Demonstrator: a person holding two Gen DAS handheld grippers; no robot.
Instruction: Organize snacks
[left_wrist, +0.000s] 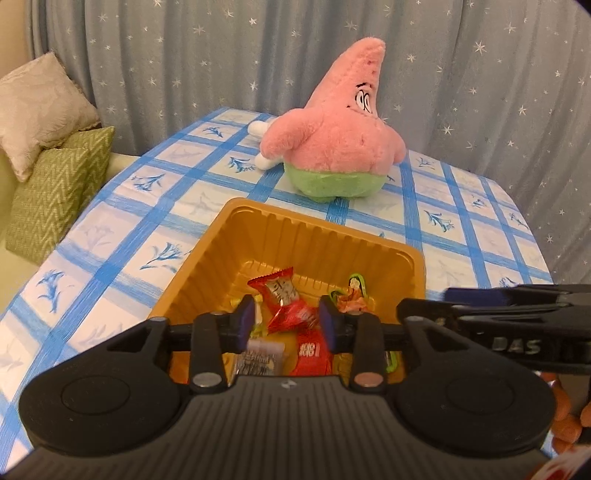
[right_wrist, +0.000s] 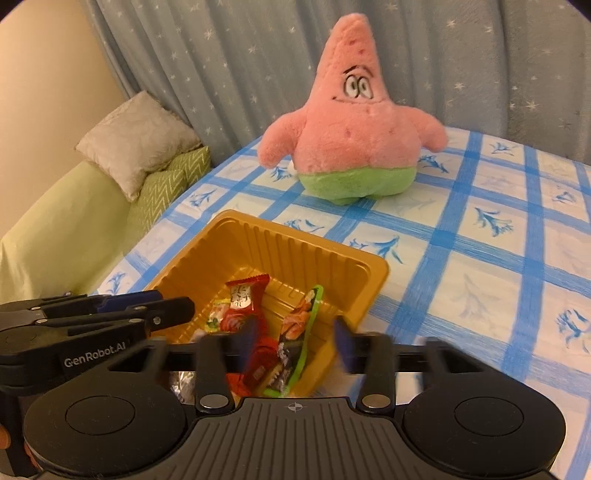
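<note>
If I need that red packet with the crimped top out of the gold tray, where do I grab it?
Grip the red packet by its crimped upper end, coming from above. It leans with that flat end raised clear of the other snacks, and the gold tray walls block a sideways approach. Set the fingers across the thin faces.

This is a home living room. A table (right_wrist: 480, 236) wears a blue-and-white checked cloth printed with flowers. Beside it stands a pale green sofa (right_wrist: 62, 225) with a cream cushion (right_wrist: 140, 142) and green zigzag cushions (left_wrist: 55, 195). Grey-blue star-spangled curtains (left_wrist: 184, 55) hang behind, and a pink star-shaped plush toy (right_wrist: 354, 136) sits on the table.
</note>
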